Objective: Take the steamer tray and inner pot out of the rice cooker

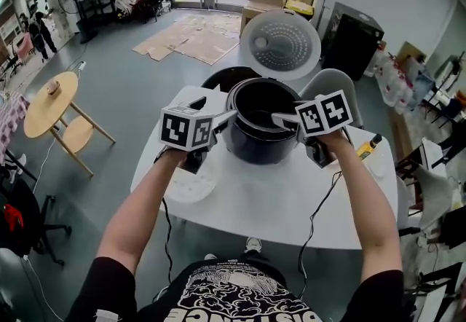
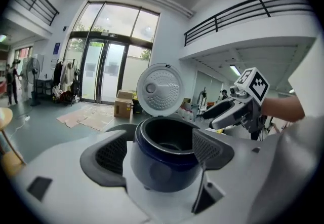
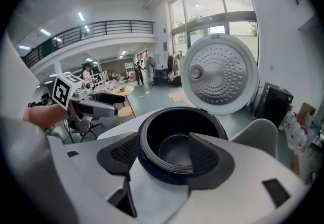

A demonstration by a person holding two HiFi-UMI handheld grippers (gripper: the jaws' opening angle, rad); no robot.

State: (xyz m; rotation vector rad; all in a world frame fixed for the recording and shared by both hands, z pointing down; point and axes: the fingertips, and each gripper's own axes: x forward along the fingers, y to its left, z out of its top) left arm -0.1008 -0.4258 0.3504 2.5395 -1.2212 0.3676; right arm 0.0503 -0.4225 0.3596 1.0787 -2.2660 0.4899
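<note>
The dark blue rice cooker (image 1: 255,140) stands on the white table (image 1: 277,204) with its white lid (image 1: 280,42) swung up. Its dark inner pot (image 3: 177,149) sits inside, and nothing shows in it. A white round tray-like dish (image 1: 191,186) lies on the table at the front left. My left gripper (image 1: 218,119) hovers at the cooker's left rim with its jaws wide apart and empty. My right gripper (image 1: 284,121) hovers at the right rim, also open and empty. Each gripper view looks at the cooker (image 2: 164,159) between that gripper's own pads (image 3: 205,154).
A yellow and black tool (image 1: 369,146) lies at the table's right side. A grey chair (image 1: 331,87) stands behind the cooker. Cables hang off the table's front edge. A round wooden table (image 1: 49,103) stands on the floor at the left.
</note>
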